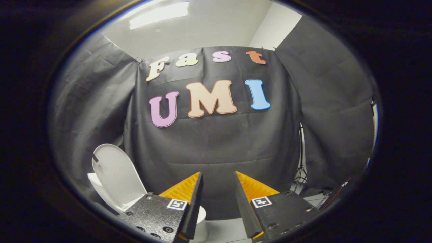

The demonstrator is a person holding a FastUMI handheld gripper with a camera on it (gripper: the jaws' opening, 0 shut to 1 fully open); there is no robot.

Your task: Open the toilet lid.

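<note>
Lid [116, 175] upright, tipped back toward cloth wall [216, 148], off to left of fingers. Bowl [201, 219] low behind left finger. Gripper [218, 180] spread wide, holding nothing, clear of lid, aimed at wall. Judgement: lid open, task looks done.

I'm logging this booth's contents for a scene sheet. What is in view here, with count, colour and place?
toilet lid: one, white, raised upright, left of the fingers and beyond them
toilet bowl: one, white, low, part seen just behind the left finger
cloth wall: one, black, hung behind the toilet
stand: one, dark, thin, at the cloth's right edge
ceiling light: one, white, overhead
gripper: one, fingers apart, holding nothing
</note>
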